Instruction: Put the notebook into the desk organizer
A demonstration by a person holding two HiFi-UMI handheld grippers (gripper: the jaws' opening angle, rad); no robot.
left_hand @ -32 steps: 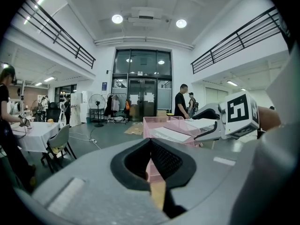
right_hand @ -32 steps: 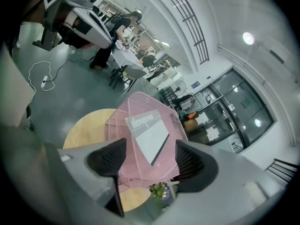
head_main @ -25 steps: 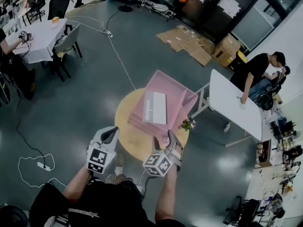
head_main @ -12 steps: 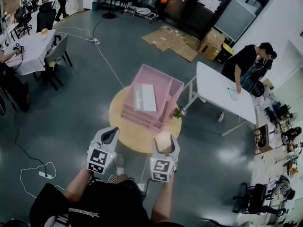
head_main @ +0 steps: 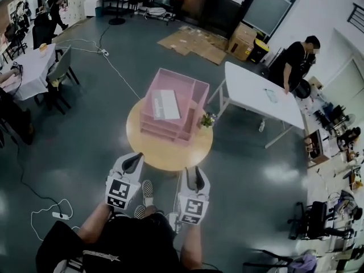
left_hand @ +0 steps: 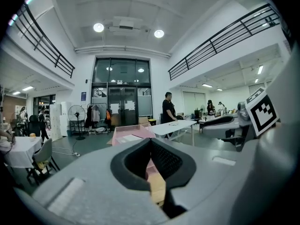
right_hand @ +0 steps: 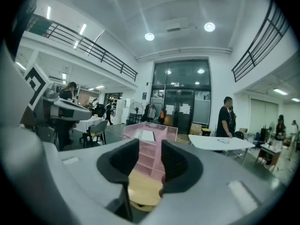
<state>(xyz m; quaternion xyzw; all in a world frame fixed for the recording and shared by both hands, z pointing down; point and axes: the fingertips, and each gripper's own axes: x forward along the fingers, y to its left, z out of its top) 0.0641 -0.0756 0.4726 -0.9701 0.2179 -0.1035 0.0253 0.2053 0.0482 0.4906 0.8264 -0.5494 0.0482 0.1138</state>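
Notebook [head_main: 166, 104] lay in the top tray of the pink desk organizer [head_main: 196, 93], as the task requires; we had drawn both grippers back off the round table [head_main: 170, 152]; right gripper [head_main: 195, 173] jaws had just been closing (half-narrowed, nothing between); left gripper [head_main: 132, 162] jaws sat together, empty.

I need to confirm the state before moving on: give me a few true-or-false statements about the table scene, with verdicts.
1. The notebook lies on the organizer's top level. True.
2. The organizer stands on the white table. False: it stands on the round wooden table.
3. The right gripper holds the notebook. False: its jaws, which have just been closing partway, stand apart with nothing between them.
4. A small plant stands beside the organizer. True.
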